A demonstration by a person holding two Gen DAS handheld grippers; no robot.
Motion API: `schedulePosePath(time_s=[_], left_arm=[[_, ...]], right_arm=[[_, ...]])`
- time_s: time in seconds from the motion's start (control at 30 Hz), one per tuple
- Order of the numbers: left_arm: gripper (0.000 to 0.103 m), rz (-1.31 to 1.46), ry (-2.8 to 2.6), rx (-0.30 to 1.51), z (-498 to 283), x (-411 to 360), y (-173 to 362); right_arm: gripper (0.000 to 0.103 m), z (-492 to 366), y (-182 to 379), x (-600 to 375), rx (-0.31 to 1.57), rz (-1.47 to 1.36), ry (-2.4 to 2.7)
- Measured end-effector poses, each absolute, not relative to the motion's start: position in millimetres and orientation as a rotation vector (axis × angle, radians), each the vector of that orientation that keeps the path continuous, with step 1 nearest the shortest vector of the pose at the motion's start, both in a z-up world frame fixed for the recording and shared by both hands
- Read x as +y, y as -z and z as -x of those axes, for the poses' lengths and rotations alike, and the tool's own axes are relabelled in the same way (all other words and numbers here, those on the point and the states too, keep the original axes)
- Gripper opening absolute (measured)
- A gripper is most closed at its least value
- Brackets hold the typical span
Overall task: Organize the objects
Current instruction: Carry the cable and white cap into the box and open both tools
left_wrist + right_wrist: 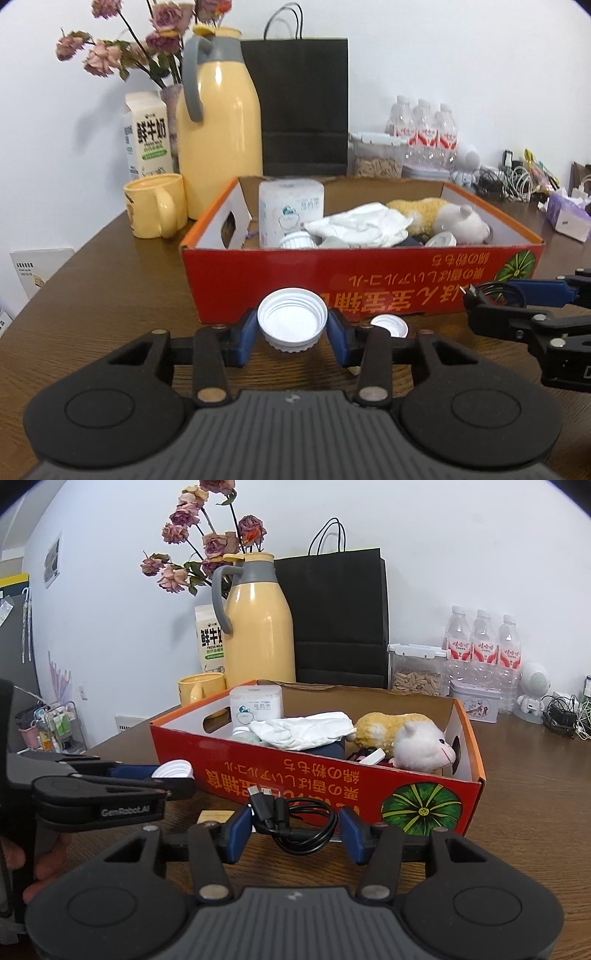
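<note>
"GenRobot.AI" on left gripper [173, 775]; "FRESH MILK" on carton [210, 635]

A plain white wall [461, 535] ran behind a dark brown wooden table [110, 280], its grain showing under soft, even light that left faint shadows on the wall. Against that wall stood a yellow thermos jug [221, 140], a vase of faded pink roses [207, 550], a milk carton [146, 136], a black paper bag [303, 107] and a pack of water bottles [484, 646]. Off to the left, beyond the table's edge, a small wire rack [55, 723] held clutter, and a picture [51, 559] hung on the side wall.
</note>
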State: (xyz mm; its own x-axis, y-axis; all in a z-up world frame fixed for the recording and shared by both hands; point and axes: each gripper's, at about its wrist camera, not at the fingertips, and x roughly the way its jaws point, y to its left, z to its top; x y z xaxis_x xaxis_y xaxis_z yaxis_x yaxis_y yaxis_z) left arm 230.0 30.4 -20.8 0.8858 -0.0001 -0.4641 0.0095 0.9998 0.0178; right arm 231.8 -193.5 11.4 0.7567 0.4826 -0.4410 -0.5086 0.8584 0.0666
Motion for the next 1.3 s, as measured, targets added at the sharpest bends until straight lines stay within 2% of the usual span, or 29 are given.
schedulePosePath(time_s=[0.27, 0.63, 0.97, 1.3], left_arm=[[0.041, 0.023, 0.020, 0.379, -218, 31, -10], [0.041, 0.046, -0.013, 0.299, -259, 18, -48], [0.041, 0.114, -0.121, 0.345, -310, 25, -42], [0.041, 0.069, -0.115, 0.405, -329, 29, -22]], right_arm=[[0.051, -228, -25, -197, 0.397, 0.043, -0.545], [0.051, -265, -63, -193, 0.298, 0.078, -0.459], [0.051, -339, -54, -174, 0.340, 0.065, -0.386], [0.051, -372, -35, -172, 0.389, 0.065, -0.373]])
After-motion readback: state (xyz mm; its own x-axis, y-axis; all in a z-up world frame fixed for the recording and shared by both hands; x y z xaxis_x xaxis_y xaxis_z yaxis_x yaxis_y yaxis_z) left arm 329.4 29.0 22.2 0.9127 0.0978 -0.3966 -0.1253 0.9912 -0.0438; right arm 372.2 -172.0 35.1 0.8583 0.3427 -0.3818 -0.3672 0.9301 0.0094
